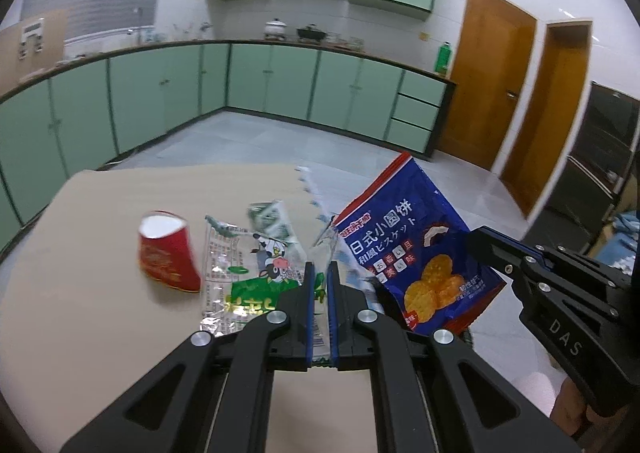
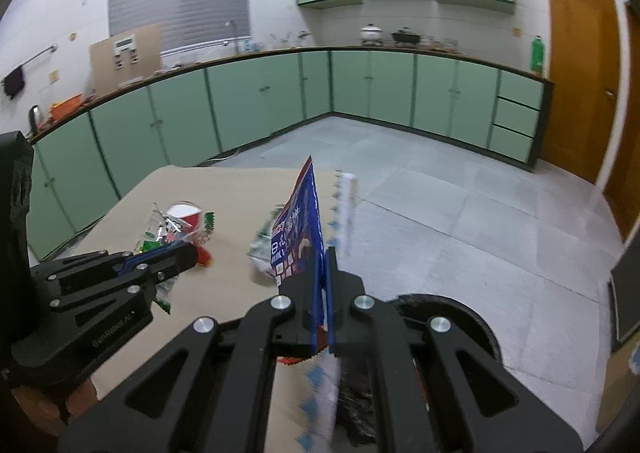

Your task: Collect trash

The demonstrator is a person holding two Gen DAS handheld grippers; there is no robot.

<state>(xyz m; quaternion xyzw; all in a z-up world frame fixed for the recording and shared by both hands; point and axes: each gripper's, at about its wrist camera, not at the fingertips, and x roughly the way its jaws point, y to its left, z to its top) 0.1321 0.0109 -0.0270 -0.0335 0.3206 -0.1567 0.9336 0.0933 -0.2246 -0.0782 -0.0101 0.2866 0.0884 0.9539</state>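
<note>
While the blue biscuit bag (image 2: 302,229) stands pinched upright in the closed right tongs (image 2: 322,253) over the bench (image 1: 100,317) edge, the cow-print wrapper (image 1: 256,273) is clamped in the closed left tongs (image 1: 320,269). Left of that wrapper, a red cup (image 1: 168,253) lies tipped on the bench.

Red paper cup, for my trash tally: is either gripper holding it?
No: the red paper cup sits alone on the table, clear of both grippers.

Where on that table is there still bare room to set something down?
Bare tabletop lies left of and in front of the red paper cup, and beyond it to the far edge. It is crowded mid-table: the cup, the cow-print wrapper and a small crumpled wrapper.
</note>
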